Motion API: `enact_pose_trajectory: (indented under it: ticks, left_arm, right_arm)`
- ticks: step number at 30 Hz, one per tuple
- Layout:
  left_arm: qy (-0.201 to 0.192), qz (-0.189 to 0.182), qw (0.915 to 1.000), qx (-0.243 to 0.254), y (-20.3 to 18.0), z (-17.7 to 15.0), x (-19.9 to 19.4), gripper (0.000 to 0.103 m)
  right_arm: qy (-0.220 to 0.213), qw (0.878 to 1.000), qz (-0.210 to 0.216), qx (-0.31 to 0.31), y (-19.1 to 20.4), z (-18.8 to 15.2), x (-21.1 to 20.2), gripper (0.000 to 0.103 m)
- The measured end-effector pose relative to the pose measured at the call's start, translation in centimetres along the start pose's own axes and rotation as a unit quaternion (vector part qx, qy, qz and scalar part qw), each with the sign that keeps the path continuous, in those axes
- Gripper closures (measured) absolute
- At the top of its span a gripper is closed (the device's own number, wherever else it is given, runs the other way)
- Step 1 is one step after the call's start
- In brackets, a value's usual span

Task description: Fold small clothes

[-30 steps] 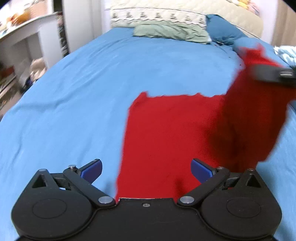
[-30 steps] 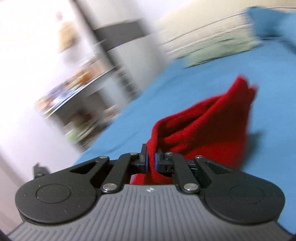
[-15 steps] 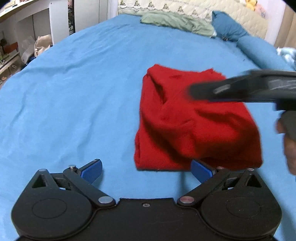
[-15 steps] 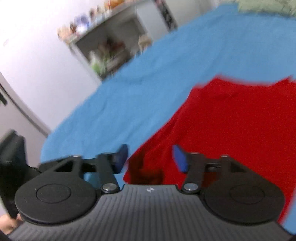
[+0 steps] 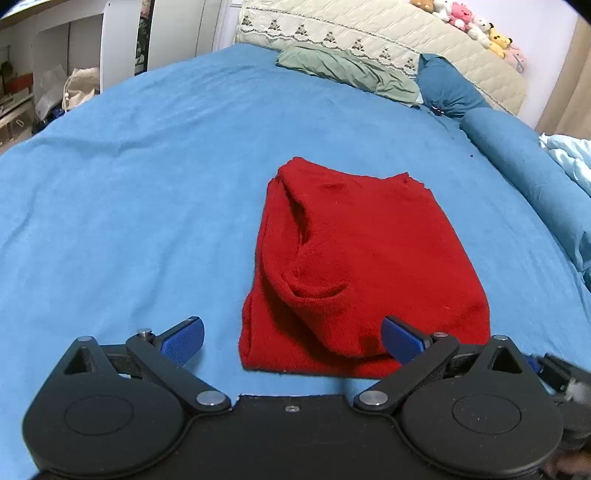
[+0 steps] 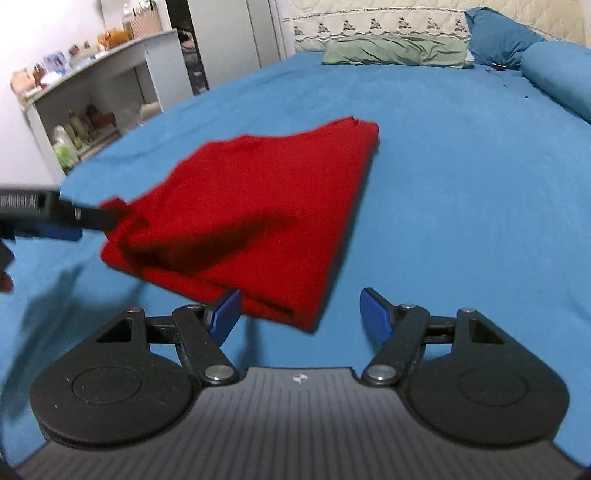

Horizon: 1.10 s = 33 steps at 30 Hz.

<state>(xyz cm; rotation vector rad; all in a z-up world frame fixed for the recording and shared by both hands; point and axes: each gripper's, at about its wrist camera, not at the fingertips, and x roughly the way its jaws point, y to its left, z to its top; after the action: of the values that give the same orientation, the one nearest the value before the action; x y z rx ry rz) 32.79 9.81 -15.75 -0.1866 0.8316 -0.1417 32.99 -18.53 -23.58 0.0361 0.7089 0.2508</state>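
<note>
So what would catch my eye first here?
The red garment, folded and lying mid-bed on the blue sheet. Then the two open grippers, left and right, blue-tipped, at its near edge. Far off, plush toys line the headboard.

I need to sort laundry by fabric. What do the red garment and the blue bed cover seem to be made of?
The red garment looks like a soft knit, maybe wool or fleece: matte, fuzzy nap, thick rounded folds; the fibre itself cannot be told. The blue bed cover looks like thin woven cotton or a similar sheet: matte, smooth, with fine shallow creases. Both are guesses from surface look only.
</note>
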Motion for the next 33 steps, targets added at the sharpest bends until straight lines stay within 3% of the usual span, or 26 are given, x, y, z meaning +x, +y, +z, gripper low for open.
enact_pose_trajectory:
  ticks: [5,16,23,33]
  left_arm:
    - [-0.001,0.006,1.0,-0.002,0.0,-0.1,0.9,0.0]
    - [-0.008,0.009,0.9999,-0.004,0.4,0.2,1.3,0.0]
    - [-0.01,0.008,0.9999,-0.005,0.2,0.2,1.4,0.0]
    - [-0.014,0.016,0.9997,-0.008,0.0,0.4,2.0,0.0]
  right_arm:
    - [-0.016,0.999,-0.019,0.03,0.6,-0.6,2.2,0.018]
    - [-0.023,0.997,-0.067,-0.033,2.4,-1.0,2.8,0.017]
    - [-0.027,0.996,-0.08,-0.028,2.5,-1.7,2.9,0.018]
    - [-0.034,0.99,-0.133,-0.023,2.8,-1.2,3.6,0.012]
